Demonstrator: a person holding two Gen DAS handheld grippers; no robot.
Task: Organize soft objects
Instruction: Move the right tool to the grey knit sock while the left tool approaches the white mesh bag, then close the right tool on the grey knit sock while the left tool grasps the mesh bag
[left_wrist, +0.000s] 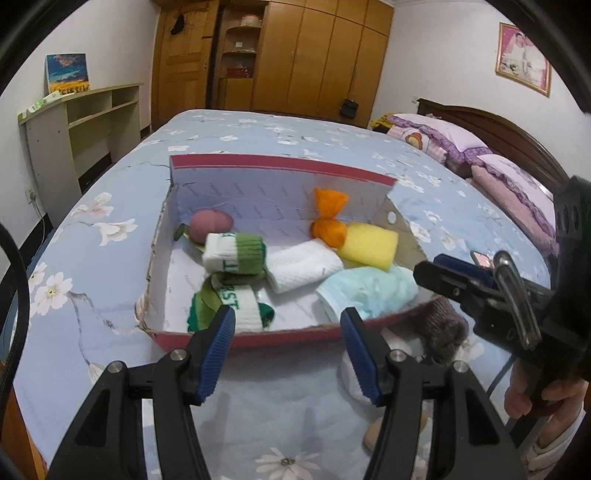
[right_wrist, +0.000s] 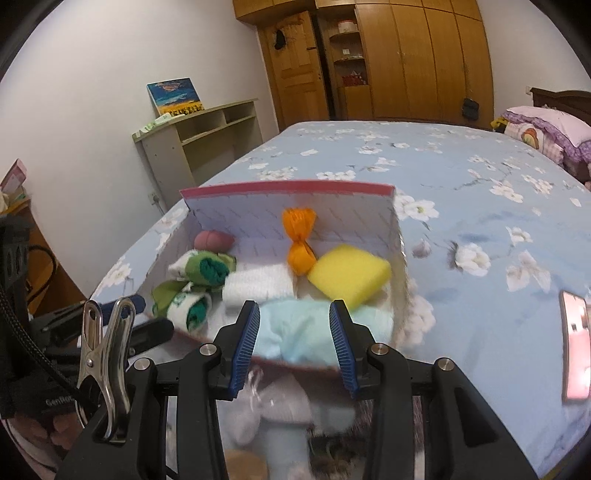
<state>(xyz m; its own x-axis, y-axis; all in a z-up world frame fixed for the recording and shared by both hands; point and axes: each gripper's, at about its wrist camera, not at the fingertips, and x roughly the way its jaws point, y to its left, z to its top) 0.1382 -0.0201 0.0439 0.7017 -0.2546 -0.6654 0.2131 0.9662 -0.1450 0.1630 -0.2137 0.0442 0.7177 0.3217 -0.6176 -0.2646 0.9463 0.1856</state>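
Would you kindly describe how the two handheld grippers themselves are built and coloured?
Both the left gripper and the right gripper have black angular linkage arms with silver pivot bolts and ribbed blue finger pads. A silver metal clip sits on the left unit's black body beside a braided black cable.

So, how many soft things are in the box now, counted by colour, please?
Green-and-white sock rolls: 2
White cloth: 1
Yellow sponge: 1
Orange bundle: 1
Pink ball: 1
Light blue cloth: 1
Total: 7
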